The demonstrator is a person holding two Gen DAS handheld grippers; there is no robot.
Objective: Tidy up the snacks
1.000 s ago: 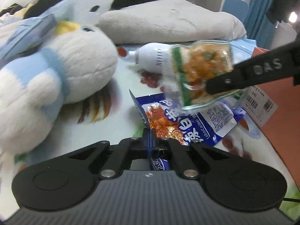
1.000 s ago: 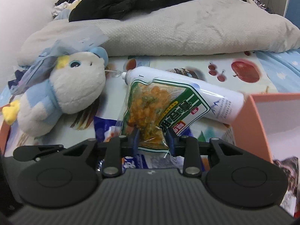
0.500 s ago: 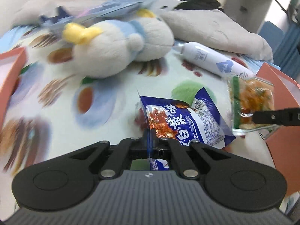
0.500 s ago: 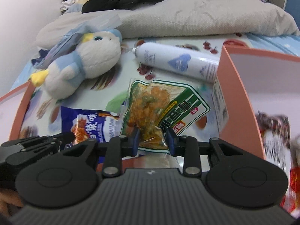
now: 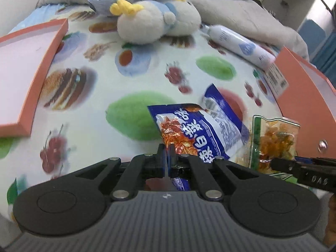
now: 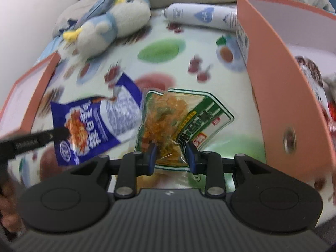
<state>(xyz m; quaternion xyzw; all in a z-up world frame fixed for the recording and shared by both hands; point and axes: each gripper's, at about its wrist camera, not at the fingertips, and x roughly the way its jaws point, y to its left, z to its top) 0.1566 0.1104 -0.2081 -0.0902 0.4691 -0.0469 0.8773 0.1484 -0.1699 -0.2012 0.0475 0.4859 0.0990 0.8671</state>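
My left gripper (image 5: 167, 159) is shut on the edge of a blue snack packet (image 5: 199, 130) and holds it above the fruit-print bedsheet. The same blue packet (image 6: 92, 124) shows in the right wrist view, with the left gripper's finger (image 6: 31, 141) on it. My right gripper (image 6: 171, 157) is shut on a clear green-edged packet of orange pickles (image 6: 168, 117), beside the blue one. That packet (image 5: 275, 140) and the right gripper's finger (image 5: 304, 168) show at the right of the left wrist view. An orange box (image 6: 279, 79) stands open at the right, with snacks inside.
An orange box lid (image 5: 31, 77) lies at the left. A plush penguin (image 5: 155, 21) and a white spray can (image 5: 241, 46) lie further back on the sheet. Grey bedding (image 5: 241, 10) and dark clothes pile up behind them.
Both grippers have pulled back and tilted down with their packets. The plush and can look farther away. The orange box and the lid have come further into view.
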